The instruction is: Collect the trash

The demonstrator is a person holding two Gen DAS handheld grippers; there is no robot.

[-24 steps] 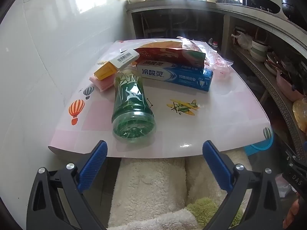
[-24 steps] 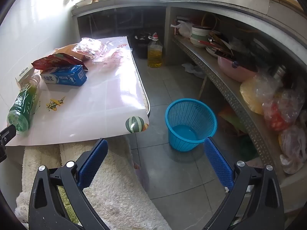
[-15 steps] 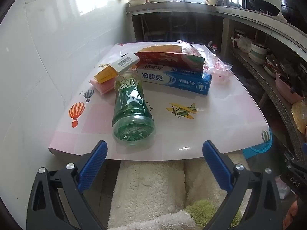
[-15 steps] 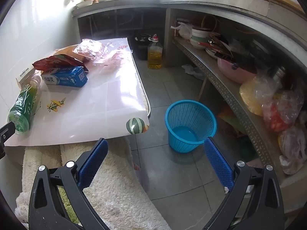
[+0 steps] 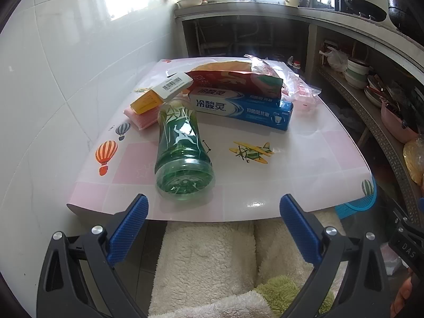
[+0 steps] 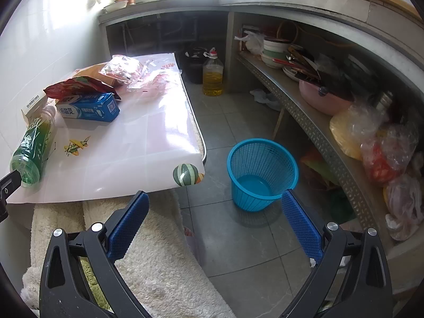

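A green plastic bottle (image 5: 182, 148) lies on its side on the low table (image 5: 304, 164), its base toward me; it also shows in the right wrist view (image 6: 31, 148). Behind it lie a blue toothpaste box (image 5: 243, 107), a red snack bag (image 5: 238, 82), a small white-and-orange box (image 5: 161, 92) and clear plastic wrappers (image 6: 127, 71). My left gripper (image 5: 212, 228) is open and empty, just short of the table's near edge, facing the bottle. My right gripper (image 6: 214, 225) is open and empty above the floor. A blue basket (image 6: 262, 172) stands on the floor right of the table.
A white tiled wall runs along the table's left side. A fluffy cream rug (image 6: 148, 265) lies under the table's near edge. Concrete shelves (image 6: 331, 137) with bowls, bags and a pink basin line the right. An oil bottle (image 6: 212, 75) stands on the floor at the back.
My left gripper has drawn slightly closer to the table and bottle. The right gripper's view is nearly unchanged. Both grippers stay open.
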